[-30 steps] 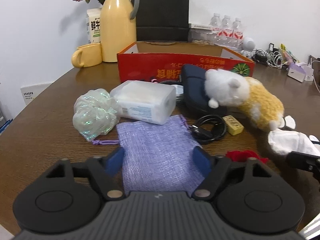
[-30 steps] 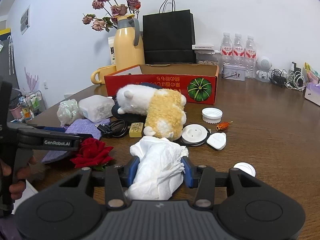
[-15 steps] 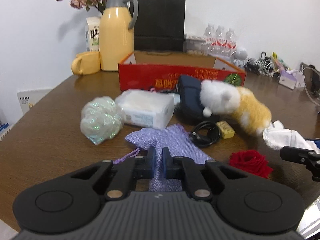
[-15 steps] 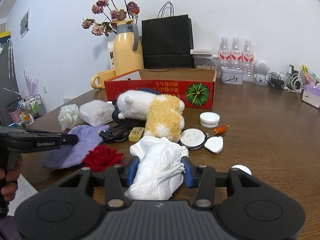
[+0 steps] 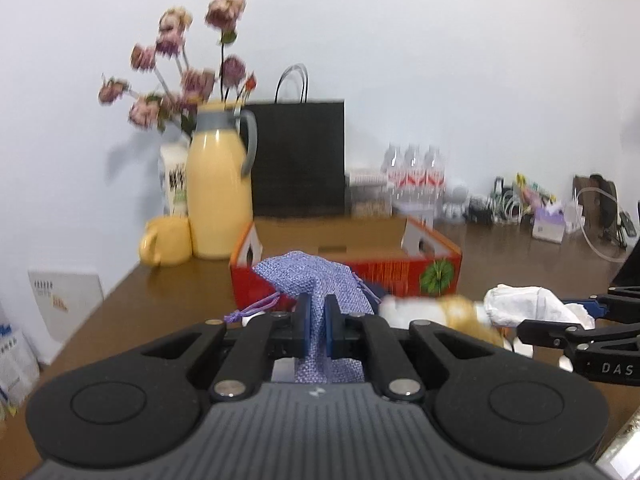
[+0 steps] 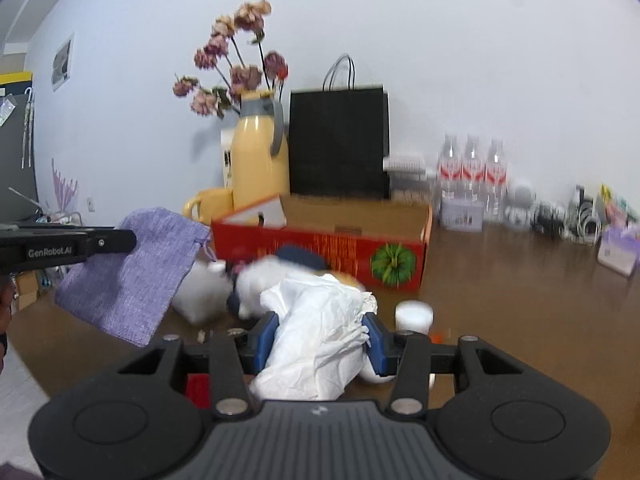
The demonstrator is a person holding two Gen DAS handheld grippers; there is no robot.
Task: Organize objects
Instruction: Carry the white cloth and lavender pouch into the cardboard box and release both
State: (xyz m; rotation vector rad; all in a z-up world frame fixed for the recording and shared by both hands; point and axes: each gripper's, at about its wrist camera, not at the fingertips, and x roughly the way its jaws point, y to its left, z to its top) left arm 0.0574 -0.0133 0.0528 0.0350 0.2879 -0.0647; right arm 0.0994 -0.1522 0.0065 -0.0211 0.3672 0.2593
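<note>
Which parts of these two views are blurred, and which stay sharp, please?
Left wrist view: the flowers and plush toy smear, the left gripper is crisp. Right wrist view: the plush toy and bottles blur, the right gripper is sharp.

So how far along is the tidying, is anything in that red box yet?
Nothing shows as put away: the visible floor of the red box looks bare. In hand: the left gripper has pinched the purple pouch clear of the table, and the right gripper clamps the white crumpled wrapper. Left on the table: the plush toy and white cap.
</note>
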